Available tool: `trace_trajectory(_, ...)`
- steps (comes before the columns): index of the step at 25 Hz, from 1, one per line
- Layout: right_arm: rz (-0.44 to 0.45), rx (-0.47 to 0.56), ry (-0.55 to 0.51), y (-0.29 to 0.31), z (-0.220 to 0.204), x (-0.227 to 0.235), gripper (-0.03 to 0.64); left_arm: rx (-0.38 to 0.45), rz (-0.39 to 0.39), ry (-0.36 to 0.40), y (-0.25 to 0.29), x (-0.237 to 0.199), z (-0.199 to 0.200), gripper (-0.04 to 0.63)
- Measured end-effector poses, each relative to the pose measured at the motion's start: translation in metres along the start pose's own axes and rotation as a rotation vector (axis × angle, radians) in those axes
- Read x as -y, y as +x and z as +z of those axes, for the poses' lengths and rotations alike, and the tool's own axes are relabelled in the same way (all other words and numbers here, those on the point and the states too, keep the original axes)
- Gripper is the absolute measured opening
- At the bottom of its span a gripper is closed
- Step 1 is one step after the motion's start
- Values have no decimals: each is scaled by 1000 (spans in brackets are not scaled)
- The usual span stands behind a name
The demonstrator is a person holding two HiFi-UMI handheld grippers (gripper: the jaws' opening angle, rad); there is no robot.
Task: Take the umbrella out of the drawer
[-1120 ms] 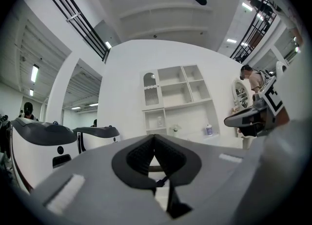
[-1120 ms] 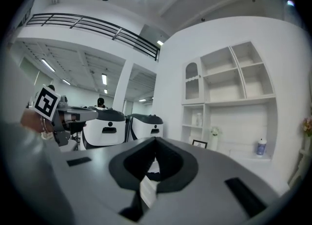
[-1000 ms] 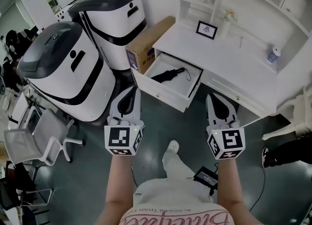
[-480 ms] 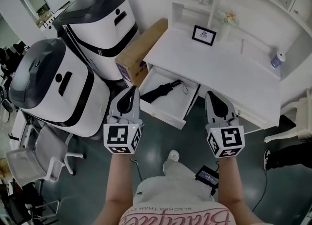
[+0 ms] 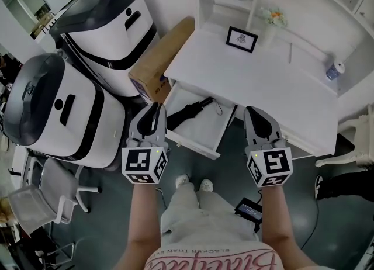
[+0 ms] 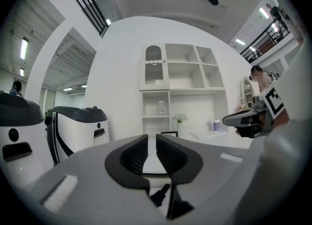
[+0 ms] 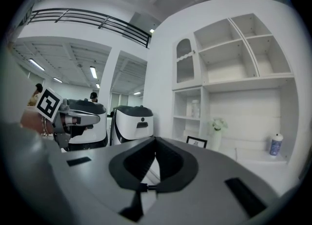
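Inside the open drawer (image 5: 201, 130), the umbrella (image 5: 188, 111) lies at 3 o'clock from the left claw (image 5: 155, 108) and 9 o'clock from the right claw (image 5: 253, 112); both are pinched together, empty.

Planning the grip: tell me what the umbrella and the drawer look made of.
Umbrella: seemingly black fabric, matte, folded into creases, with a thin cord loop. Drawer: probably painted wood or board, smooth white, flat panels with square edges.

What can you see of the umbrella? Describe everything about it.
The umbrella is black and folded shut into a short, compact bundle, seemingly fabric, with a thin cord loop at one end. It lies flat and slanted inside the open white drawer, resting on the drawer's floor. Nothing else touches it.
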State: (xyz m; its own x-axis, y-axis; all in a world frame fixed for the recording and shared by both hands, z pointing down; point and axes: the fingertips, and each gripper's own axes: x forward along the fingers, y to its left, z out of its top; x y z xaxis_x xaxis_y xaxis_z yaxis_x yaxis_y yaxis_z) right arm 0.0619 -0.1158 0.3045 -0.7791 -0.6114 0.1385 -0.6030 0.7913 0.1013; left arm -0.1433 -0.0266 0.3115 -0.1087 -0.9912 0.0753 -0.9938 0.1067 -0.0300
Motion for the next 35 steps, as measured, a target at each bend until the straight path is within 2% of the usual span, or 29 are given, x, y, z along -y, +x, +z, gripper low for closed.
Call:
trace_trajectory(3, 1, -18, 6, 7, -6, 2, 8, -9, -20, -9, 9, -1, -5, 102)
trace_trajectory(8, -13, -35, 18, 18, -12, 4, 8, -20, -76, -2, 26, -3, -12, 321)
trace_trajectory(9, -16, -37, 19, 20, -12, 5, 8, -30, -87, 3, 31, -4, -14, 336)
trace_trajectory(15, -63, -61, 44, 38, -16, 16, 8, -94, -158, 50, 62, -6, -27, 342)
trace_trajectory(22, -155, -92, 76, 64, -23, 33, 8, -175, -252, 66, 108, -19, -51, 342)
trace_trajectory(35, -348, -216, 172, 92, -71, 48, 8, -490, -526, 92, 168, -13, -157, 342)
